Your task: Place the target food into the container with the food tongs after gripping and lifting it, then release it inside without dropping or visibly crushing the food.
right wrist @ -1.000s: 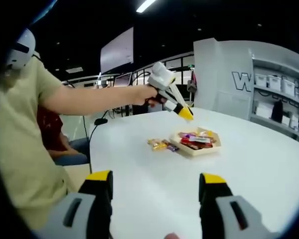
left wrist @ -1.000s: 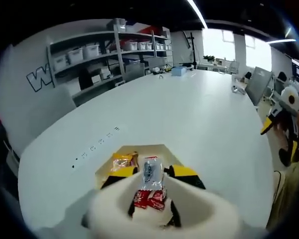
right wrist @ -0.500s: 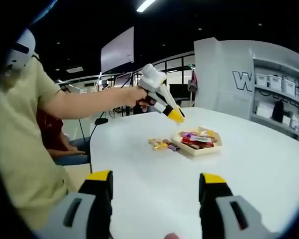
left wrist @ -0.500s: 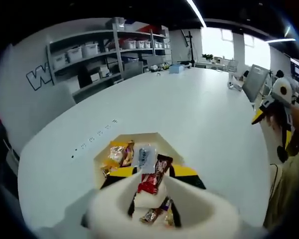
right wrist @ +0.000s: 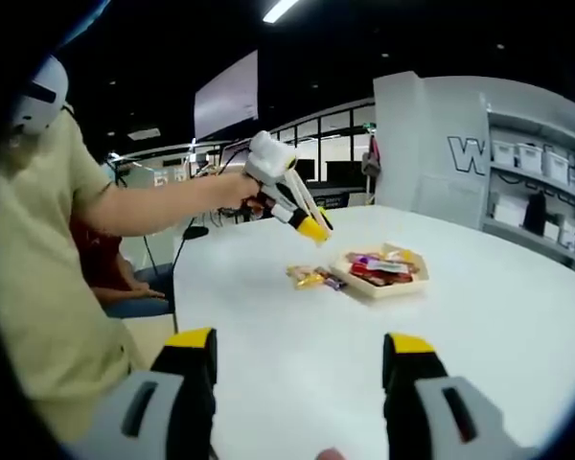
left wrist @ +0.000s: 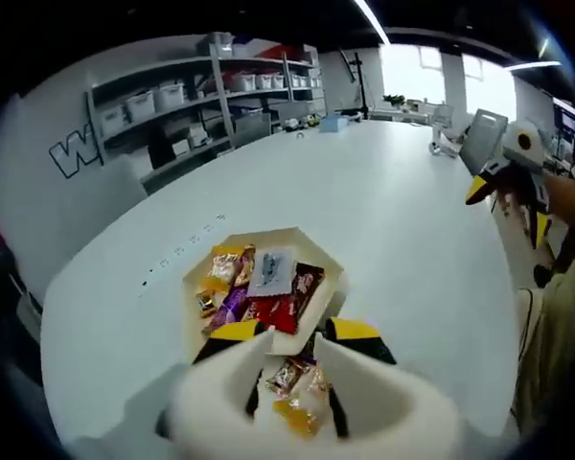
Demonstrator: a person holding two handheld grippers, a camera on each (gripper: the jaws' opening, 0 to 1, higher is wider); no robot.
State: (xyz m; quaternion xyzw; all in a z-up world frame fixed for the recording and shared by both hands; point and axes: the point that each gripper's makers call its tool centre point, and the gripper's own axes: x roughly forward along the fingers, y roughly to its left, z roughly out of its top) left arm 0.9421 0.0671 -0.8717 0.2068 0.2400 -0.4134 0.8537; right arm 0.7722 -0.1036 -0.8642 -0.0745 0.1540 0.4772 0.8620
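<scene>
Yellow-wrapped snacks (left wrist: 300, 393) | betw left tool (left wrist: 287, 337) tips | tray (left wrist: 197, 316) just beyond

The left gripper (right wrist: 311, 228) has drawn back from above the tray (right wrist: 379, 287) toward the loose snacks (right wrist: 312, 279).

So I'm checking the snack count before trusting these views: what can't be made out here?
- Loose snacks, left gripper view: partly hidden behind the tongs.
- Wrappers in the tray, right gripper view: too small to count.
- Left gripper, right gripper view: jaw gap too small to judge.
</scene>
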